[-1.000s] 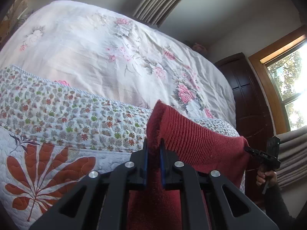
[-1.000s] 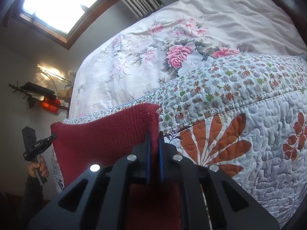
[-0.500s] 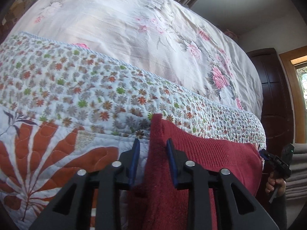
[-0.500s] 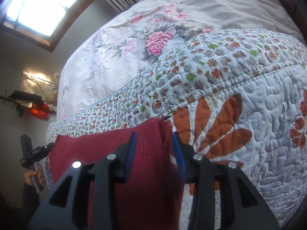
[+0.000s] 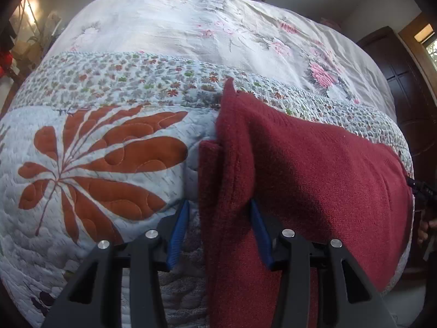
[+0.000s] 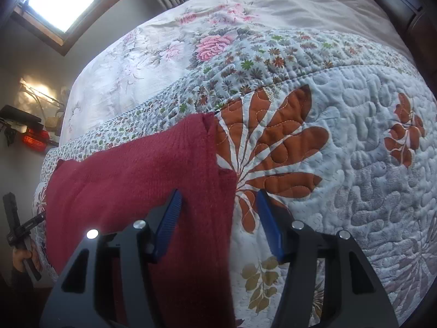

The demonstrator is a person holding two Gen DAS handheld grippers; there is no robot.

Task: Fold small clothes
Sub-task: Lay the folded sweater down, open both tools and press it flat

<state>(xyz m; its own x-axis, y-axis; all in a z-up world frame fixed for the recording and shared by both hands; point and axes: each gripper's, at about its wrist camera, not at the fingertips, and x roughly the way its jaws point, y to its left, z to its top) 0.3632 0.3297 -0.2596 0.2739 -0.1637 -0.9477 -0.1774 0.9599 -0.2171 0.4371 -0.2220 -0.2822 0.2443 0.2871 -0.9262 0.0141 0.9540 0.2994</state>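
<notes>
Two grippers, one garment, and what matters is how the cloth runs between them. Starting on my left: the left gripper (image 5: 218,232) has its jaws spread wide, and the left-hand edge of the red knit garment (image 5: 300,169) passes up between the blue pads (image 5: 176,235) without either pad pinching it, as far as I can tell; a narrow folded strip of the same knit shows along that edge. From there the garment stretches away to the right across the foot of the quilt (image 5: 95,164), so its long axis lies side to side, from one gripper to the other, with its far corner pointing up the bed toward the floral bedspread (image 5: 191,27). In the right wrist view, the garment (image 6: 136,175) comes in from the left and ends under the right gripper (image 6: 218,224), whose jaws are also wide; the cloth's right-hand edge falls between them, closer to the left pad (image 6: 166,224) than the other. Neither gripper holds anything. I judge each arm is equally near its own end, so the coming fold would bring one short end over along that side-to-side axis, or take both near corners away from me.
</notes>
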